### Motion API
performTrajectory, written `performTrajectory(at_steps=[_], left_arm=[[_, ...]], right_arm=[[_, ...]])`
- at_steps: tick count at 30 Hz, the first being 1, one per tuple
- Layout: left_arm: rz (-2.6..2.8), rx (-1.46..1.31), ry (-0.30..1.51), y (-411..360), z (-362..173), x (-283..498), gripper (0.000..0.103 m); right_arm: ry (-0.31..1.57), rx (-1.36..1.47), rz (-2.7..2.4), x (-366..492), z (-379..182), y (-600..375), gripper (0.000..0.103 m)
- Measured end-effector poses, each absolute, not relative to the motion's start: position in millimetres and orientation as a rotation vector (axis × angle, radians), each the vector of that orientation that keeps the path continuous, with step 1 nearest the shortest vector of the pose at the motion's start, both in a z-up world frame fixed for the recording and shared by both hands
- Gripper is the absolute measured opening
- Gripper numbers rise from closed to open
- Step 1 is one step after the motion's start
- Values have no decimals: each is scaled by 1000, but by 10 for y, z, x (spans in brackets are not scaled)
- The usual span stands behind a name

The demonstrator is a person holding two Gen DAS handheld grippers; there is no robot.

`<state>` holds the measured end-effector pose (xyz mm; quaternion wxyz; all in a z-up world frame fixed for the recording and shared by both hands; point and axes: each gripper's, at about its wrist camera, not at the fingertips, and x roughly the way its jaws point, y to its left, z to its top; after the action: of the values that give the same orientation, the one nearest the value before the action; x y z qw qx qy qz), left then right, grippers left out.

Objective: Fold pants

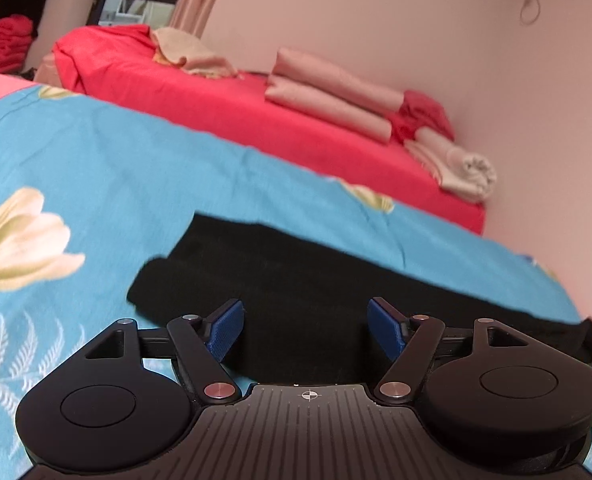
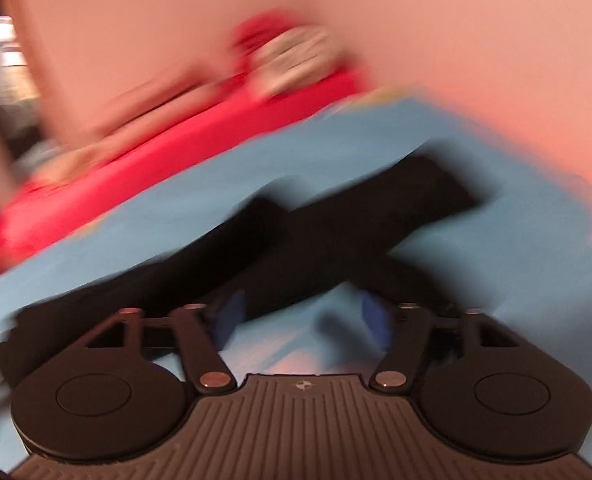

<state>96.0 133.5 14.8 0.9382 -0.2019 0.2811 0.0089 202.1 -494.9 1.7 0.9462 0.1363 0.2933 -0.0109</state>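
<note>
1. Hovering low over the bed, the left gripper [image 1: 304, 330] stood released, its blue pads [image 1: 226, 330] apart with nothing pinched between them.
2. Black pants [image 1: 296, 280] lay flat on the blue floral sheet [image 1: 96, 168], directly ahead of and beneath those fingers, stretching off to the right.
3. Over on the right wrist view, everything was smeared, yet the right gripper [image 2: 301, 322] showed parted fingers, empty too.
4. There the pants [image 2: 335, 232] lay just beyond its tips, legs crossing on the sheet.
5. Behind them, a red bed [image 1: 256, 120] carried folded cloths [image 1: 327, 92].
</note>
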Motion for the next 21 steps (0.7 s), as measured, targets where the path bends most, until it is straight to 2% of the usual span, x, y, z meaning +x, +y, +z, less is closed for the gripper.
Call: performTrajectory(at_steps=[1, 3, 5, 6, 7, 11, 16, 21], left_arm=[[22, -402, 577, 1333, 127, 938, 103], [9, -400, 581, 1339, 106, 899, 103], [-17, -397, 590, 1336, 84, 841, 103], [-31, -395, 593, 1340, 66, 802, 103], [-47, -394, 600, 1337, 43, 764, 103], [-58, -347, 629, 1278, -84, 628, 103], [-143, -409, 611, 1359, -131, 605, 103], [-178, -459, 588, 1433, -154, 548, 103]], right_arm=[[521, 226, -225, 2056, 100, -5039, 61], [438, 185, -433, 2014, 302, -5066, 61], [398, 229, -189, 1882, 466, -4879, 66], [402, 224, -68, 1844, 524, -4702, 74], [418, 192, 44, 1837, 573, -4475, 77], [493, -55, 427, 1874, 669, -3181, 76], [567, -197, 775, 1968, 655, -1485, 63], [685, -271, 913, 2251, 453, -170, 63]])
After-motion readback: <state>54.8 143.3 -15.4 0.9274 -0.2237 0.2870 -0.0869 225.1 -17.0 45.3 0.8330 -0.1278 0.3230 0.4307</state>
